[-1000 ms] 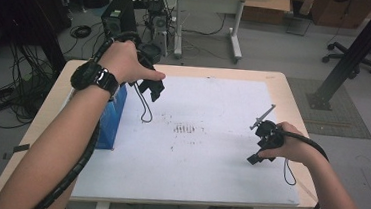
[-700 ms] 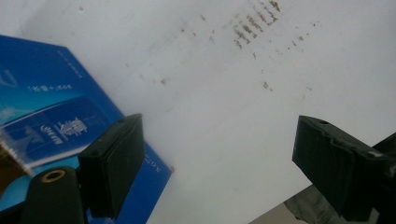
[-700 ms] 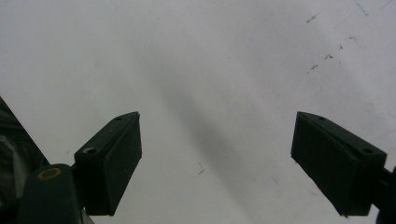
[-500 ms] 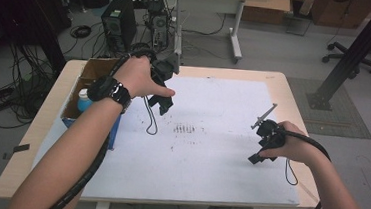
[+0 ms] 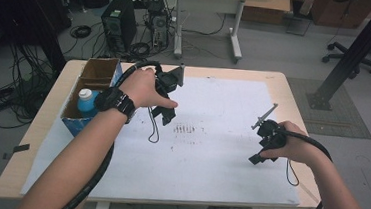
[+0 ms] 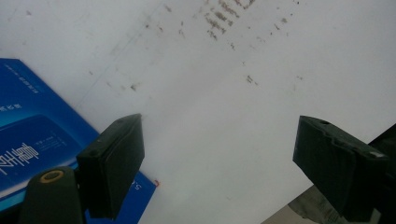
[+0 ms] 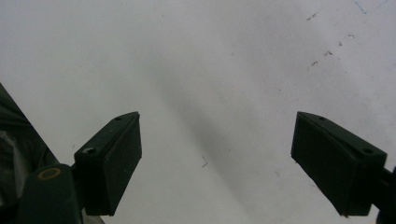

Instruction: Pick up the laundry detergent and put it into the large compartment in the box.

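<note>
Black left claw (image 5: 168,117) wide and empty over white paper sheet (image 5: 209,156), blue cardboard box with bottle (image 5: 89,102) just beside it, right claw (image 5: 255,160) likewise wide, low over paper on worktop

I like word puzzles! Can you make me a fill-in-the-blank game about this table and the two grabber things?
1. The bottle with the white cap stands inside a cardboard ____ at the table's left edge.
2. The jaws of the left gripper stand ____, with nothing between them.
3. The sheet covering the table is ____ in colour.
4. The person's left wrist wears a black ____.

Missing words: box; open; white; watch
</note>
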The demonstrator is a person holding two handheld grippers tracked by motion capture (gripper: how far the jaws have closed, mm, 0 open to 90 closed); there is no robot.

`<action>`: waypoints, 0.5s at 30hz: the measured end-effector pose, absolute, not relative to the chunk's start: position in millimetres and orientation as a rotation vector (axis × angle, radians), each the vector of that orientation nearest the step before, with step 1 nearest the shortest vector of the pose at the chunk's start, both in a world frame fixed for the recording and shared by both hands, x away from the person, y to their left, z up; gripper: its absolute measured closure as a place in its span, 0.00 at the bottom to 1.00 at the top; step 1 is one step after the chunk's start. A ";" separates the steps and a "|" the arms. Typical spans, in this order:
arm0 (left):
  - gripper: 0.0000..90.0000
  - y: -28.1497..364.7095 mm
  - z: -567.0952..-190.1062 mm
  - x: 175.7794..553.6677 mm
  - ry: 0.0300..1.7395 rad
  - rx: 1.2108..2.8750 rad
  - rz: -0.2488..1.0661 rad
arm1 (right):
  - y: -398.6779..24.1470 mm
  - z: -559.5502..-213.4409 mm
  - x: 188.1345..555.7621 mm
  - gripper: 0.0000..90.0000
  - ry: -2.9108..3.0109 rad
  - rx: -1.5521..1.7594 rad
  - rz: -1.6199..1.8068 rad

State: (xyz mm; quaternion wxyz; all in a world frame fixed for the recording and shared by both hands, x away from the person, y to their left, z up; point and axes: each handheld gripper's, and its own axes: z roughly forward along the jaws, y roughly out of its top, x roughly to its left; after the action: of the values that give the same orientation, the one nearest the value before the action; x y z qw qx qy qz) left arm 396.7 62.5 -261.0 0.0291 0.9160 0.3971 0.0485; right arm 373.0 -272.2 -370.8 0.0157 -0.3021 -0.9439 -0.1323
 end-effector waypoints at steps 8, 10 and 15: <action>0.19 61.4 -273.7 393.7 1.214 2.836 0.135 | -269.0 -371.9 372.0 0.18 -2.938 -0.925 -0.410; 0.19 61.2 -276.9 392.9 1.214 2.836 0.126 | -268.6 -371.7 371.4 0.18 -2.939 -0.922 -0.412; 0.19 62.1 -281.2 392.0 1.216 2.829 0.115 | -269.0 -369.6 370.4 0.18 -2.941 -0.928 -0.412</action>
State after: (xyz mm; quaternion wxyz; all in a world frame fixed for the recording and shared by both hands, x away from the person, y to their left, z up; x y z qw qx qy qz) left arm 392.0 62.1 -281.2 0.0302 0.9177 0.3944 0.0373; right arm 370.4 -269.0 -369.6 0.0152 -0.2982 -0.9452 -0.1323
